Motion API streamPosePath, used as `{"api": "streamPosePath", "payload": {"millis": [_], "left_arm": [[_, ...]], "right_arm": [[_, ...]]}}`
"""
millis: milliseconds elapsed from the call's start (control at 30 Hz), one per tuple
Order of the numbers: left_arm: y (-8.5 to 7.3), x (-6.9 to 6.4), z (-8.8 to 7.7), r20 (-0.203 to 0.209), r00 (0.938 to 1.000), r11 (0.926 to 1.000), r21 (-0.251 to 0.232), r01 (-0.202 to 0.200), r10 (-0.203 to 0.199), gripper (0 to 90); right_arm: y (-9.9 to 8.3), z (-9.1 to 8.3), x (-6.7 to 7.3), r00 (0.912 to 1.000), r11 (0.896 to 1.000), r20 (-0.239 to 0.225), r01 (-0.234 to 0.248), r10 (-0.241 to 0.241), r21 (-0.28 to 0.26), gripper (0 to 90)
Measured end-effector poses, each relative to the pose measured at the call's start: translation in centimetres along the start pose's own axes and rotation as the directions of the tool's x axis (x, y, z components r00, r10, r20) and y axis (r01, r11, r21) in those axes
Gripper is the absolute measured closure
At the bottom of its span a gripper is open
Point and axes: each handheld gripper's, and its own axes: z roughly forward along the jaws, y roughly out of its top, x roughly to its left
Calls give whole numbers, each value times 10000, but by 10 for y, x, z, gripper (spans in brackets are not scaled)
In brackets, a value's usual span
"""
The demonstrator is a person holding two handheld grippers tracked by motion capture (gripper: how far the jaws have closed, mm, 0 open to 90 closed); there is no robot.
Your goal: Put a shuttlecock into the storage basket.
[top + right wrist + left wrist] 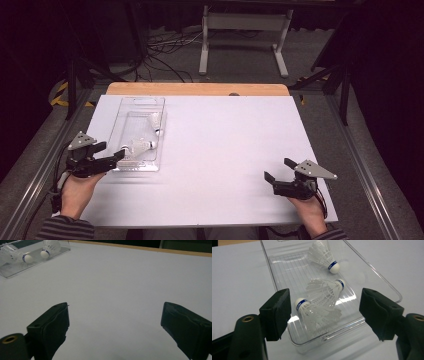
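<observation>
A person's left gripper (324,312) is hovering with jaws spread wide at the near end of a clear plastic tray (375,272), where three white shuttlecocks (318,312) are lying. The right gripper (113,325) is resting well apart over the bare white table (120,277), jaws likewise spread, pinching nothing.

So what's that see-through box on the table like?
The clear plastic tray is long and shallow, with a ribbed floor and rounded corners. It lies flat on the white table, towards its left side. Three white feathered shuttlecocks lie inside, two of them overlapping. The left gripper, wide open, is at its near end.
</observation>
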Motion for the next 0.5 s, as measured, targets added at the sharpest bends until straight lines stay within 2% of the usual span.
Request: {"api": "streamPosePath", "payload": {"millis": [333,500], "left_arm": [[-4,-5,-4,84,9998,9999,-72,-156,157,267],[-7,-7,-5,184,9998,9998,-208,-60,64,267]], "right_arm": [[0,0,0,10000,10000,5,-20,20,-8,89],[0,0,0,10000,10000,4,-24,24,-7,89]]}}
